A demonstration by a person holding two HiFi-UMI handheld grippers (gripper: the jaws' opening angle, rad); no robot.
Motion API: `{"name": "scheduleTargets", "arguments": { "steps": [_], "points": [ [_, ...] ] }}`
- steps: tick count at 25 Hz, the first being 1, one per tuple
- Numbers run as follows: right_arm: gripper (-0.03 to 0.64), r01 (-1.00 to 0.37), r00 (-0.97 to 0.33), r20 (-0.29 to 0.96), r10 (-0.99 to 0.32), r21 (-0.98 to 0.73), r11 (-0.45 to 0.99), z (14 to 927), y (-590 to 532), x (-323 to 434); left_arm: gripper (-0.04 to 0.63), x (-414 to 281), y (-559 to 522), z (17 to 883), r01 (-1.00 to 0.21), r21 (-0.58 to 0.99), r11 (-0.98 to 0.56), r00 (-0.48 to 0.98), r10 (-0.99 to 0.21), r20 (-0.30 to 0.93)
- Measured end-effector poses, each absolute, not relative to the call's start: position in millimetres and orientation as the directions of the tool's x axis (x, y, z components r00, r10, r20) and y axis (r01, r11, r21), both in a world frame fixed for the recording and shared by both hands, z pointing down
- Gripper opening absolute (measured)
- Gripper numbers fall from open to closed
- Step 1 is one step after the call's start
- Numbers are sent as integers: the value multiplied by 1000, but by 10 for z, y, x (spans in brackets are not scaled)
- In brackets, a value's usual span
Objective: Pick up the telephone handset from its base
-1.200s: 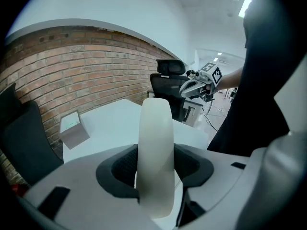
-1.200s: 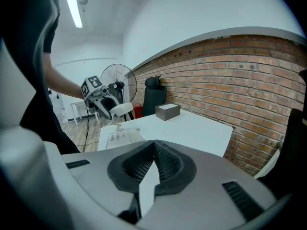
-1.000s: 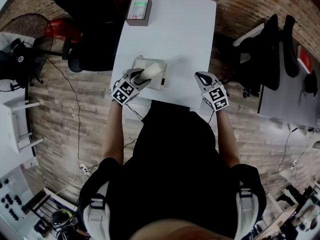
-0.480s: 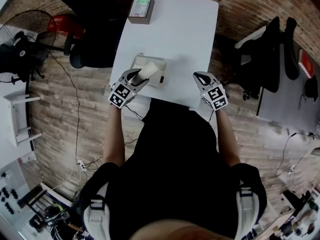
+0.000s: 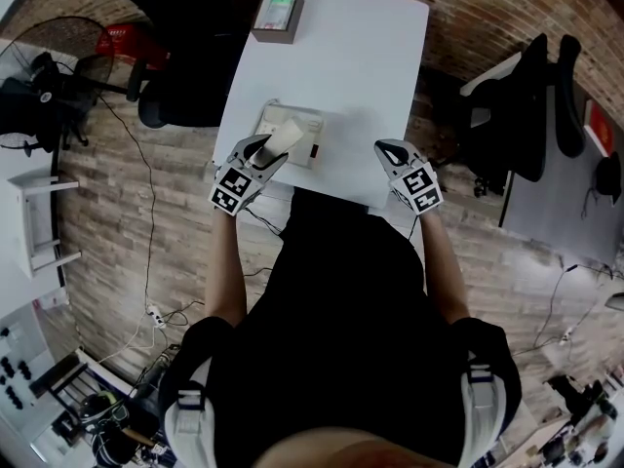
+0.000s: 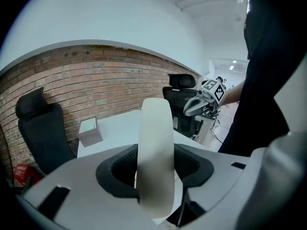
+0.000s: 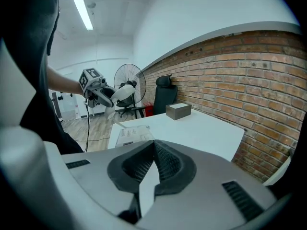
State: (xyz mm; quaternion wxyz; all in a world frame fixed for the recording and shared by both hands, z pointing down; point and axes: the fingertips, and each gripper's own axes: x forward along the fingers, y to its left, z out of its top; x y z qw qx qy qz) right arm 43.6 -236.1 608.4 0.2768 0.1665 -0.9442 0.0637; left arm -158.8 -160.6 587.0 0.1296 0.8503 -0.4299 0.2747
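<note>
From above, the person (image 5: 341, 359) in black fills the near half of the scene, and their torso hides the table's near edge.

The left gripper (image 5: 268, 145) is clamped on the handset (image 5: 286, 135). In the left gripper view the pale handset (image 6: 156, 157) stands upright between the dark pads, pressed from both sides. Its lower end drops out of sight behind the gripper body, so only the upper part can be seen. A thin dark line runs below it, but I cannot tell what it is.

The right gripper (image 5: 387, 148) hovers over the table's near right corner, well apart from the phone. Its pads meet at the tips with nothing between them. Only a sliver of white table shows through the slot lower down.

In the right gripper view the handset (image 7: 125, 91) is held in the air, clear of the base (image 7: 134, 134). The base lies flat on the table (image 7: 201, 128). From above, the base (image 5: 304, 125) is partly covered by the handset and left gripper. Its keys are too small to make out.

Farther along the table (image 5: 341, 66) sits a small grey box (image 5: 277, 13) with a green patch on top. What the patch shows is unreadable.

A black chair (image 5: 180, 96) stands to the left of the table, half cut off by the frame. A fan (image 7: 129, 87) and a brick wall (image 7: 249, 85) lie beyond.
</note>
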Motion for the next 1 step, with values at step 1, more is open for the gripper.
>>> {"name": "scheduleTargets", "arguments": {
  "steps": [1],
  "points": [
    [-2,-347,-795,540,-276,-31,937,6091,-2353,442,221,-1586,-1596,5869,-803,-20,-595,475,-661,580]
  ]
}}
